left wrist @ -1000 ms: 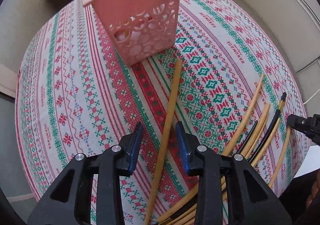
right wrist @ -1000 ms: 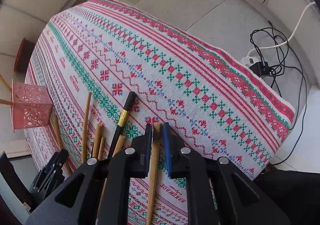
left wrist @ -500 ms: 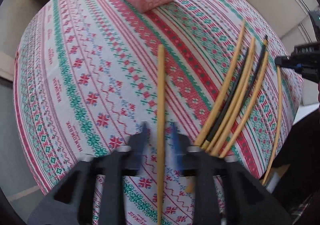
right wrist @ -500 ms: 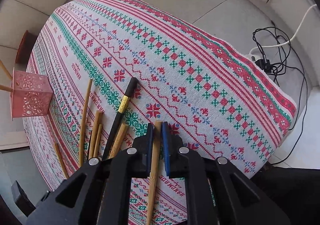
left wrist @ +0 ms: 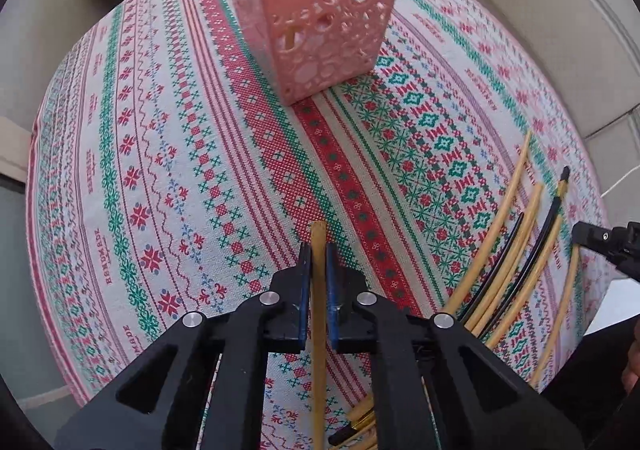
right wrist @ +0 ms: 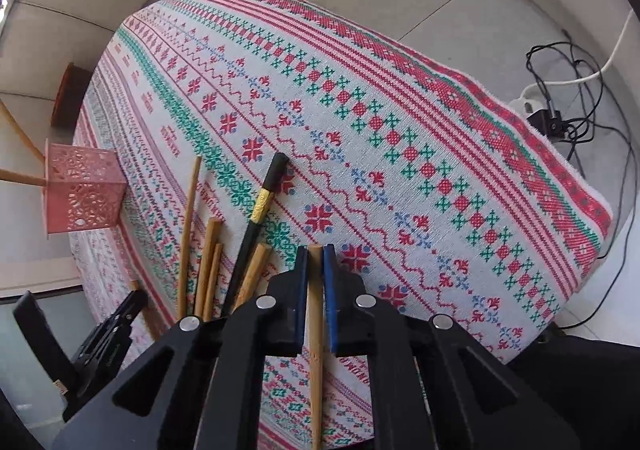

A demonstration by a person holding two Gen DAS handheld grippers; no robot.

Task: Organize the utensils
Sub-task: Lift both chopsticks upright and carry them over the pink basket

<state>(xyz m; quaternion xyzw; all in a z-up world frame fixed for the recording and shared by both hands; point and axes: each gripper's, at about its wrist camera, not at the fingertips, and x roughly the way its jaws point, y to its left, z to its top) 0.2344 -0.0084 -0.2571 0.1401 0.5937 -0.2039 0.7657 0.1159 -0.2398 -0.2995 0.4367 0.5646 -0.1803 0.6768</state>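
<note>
Two chopsticks, one clamped in each of our grippers.

At lower centre of the left wrist view, our left gripper [left wrist: 315, 270] pinches a bamboo chopstick [left wrist: 318, 330] lengthwise, tip aimed at the pink basket [left wrist: 320, 21] at top, probably for dropping in. Loose chopsticks [left wrist: 508, 258] lie at right; their lower ends are hidden. In the right wrist view, our right gripper [right wrist: 316, 274] is closed on another chopstick [right wrist: 316, 350], its far end cut off below.
</note>
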